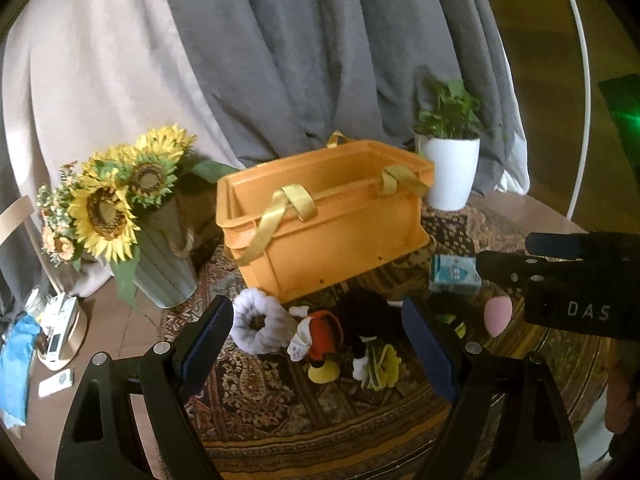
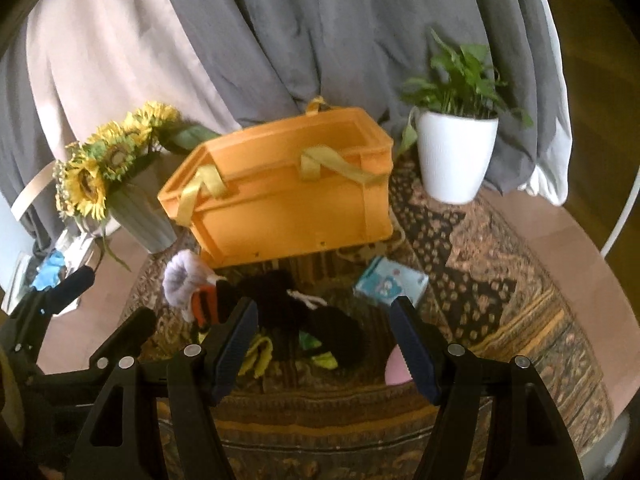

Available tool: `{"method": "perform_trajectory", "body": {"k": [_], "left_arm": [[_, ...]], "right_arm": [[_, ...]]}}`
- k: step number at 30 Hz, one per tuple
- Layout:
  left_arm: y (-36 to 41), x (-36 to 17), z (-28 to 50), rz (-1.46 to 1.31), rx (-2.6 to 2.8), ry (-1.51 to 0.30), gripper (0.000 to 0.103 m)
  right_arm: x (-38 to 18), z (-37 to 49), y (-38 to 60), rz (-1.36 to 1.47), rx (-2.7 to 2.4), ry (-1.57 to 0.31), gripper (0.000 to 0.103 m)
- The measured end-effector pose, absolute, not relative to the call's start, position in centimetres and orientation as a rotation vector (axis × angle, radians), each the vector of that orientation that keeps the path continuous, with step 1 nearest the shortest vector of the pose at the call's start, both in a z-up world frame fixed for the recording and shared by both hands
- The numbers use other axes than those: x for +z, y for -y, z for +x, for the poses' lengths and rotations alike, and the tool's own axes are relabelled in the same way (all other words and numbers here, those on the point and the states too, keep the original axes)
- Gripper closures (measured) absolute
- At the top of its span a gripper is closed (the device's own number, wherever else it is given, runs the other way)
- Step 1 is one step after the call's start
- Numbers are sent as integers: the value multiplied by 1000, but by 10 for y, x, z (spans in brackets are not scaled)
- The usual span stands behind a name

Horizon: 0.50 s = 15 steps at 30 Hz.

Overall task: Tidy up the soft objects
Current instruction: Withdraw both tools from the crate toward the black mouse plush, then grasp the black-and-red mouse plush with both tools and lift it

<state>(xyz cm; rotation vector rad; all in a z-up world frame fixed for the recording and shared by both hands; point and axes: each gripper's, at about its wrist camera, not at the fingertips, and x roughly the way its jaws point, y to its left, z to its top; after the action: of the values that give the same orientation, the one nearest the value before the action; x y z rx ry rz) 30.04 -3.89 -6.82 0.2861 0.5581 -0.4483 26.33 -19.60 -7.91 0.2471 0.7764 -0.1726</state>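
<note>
A black mouse plush (image 1: 352,328) in red shorts lies on the patterned rug (image 1: 320,408), in front of the empty orange crate (image 1: 328,216) with yellow straps. A white fluffy scrunchie (image 1: 260,324) lies to its left and a yellow-green cloth (image 1: 384,364) at its feet. A pink sponge (image 1: 498,316) and a light-blue tissue pack (image 1: 454,274) lie to the right. My left gripper (image 1: 318,308) hovers open above the plush, holding nothing. My right gripper (image 2: 324,308) is open over the black plush (image 2: 304,312), with the pink sponge (image 2: 396,368) partly behind its right finger. The crate (image 2: 288,200) stands behind.
Sunflowers in a grey vase (image 1: 160,264) stand left of the crate, and a white potted plant (image 1: 452,172) to its right. Grey and beige curtains hang behind. Remotes and a blue cloth (image 1: 16,368) clutter the far left. A white hoop (image 1: 584,120) curves along the right.
</note>
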Motion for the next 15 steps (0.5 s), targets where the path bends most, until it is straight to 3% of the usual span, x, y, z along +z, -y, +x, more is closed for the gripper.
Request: {"method": "perform_trajectory", "body": {"k": [15], "left_arm": [[46,-124,337,335,-519,-677,16]], "right_arm": [[-141,297,192,261,-191,-958,33]]}}
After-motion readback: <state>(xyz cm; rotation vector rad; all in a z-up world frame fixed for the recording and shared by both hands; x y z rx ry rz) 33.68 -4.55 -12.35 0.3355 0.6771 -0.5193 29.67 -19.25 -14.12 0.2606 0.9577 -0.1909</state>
